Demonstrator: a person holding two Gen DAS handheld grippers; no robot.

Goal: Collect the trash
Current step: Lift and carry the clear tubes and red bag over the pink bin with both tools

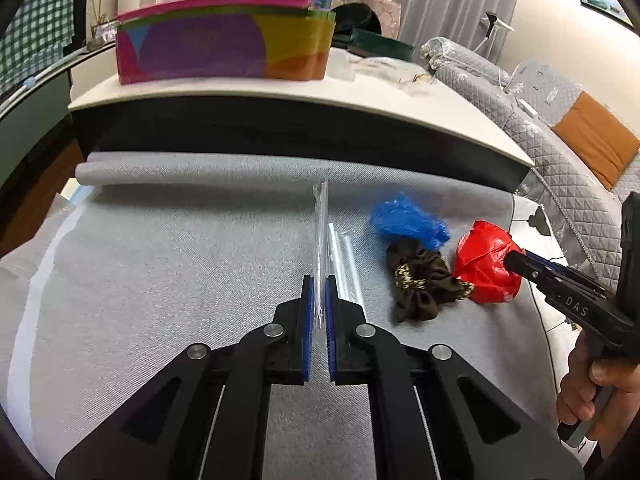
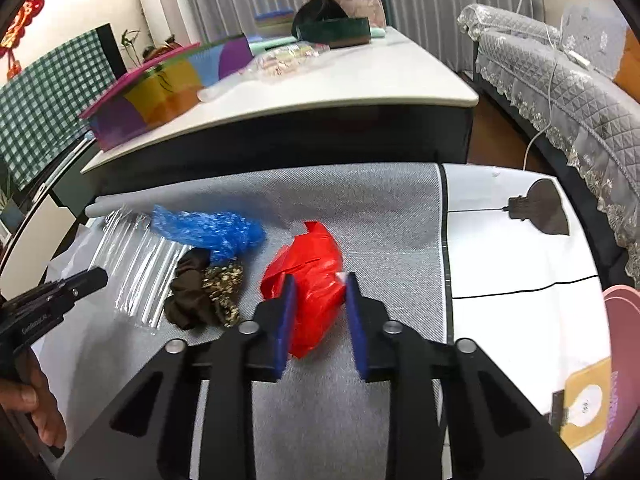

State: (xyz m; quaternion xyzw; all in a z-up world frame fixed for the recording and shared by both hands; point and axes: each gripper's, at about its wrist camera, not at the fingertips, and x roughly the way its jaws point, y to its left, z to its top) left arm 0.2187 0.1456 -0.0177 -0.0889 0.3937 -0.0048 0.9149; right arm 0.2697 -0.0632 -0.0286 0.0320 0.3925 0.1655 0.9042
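Observation:
My left gripper (image 1: 319, 280) is shut on a clear plastic wrapper (image 1: 321, 232), which stands edge-on between the blue pads. From the right wrist view that wrapper (image 2: 136, 268) spreads flat beside the left gripper (image 2: 96, 276). My right gripper (image 2: 321, 278) is shut on a crumpled red plastic bag (image 2: 312, 280), with both pads against its sides. The left wrist view shows the right gripper (image 1: 516, 260) at the red bag (image 1: 484, 268). A blue plastic bag (image 1: 408, 220) and a brown scrunchie (image 1: 424, 276) lie between the two grippers on the grey cloth (image 1: 180, 260).
White tubes (image 1: 344, 264) lie right of the wrapper. Behind the cloth stands a low white-topped table (image 1: 360, 96) with a colourful box (image 1: 224, 40). A quilted grey sofa (image 2: 580, 92) runs along the right. A white mat (image 2: 520, 248) with a black cable and a pink object (image 2: 624, 320) lie right.

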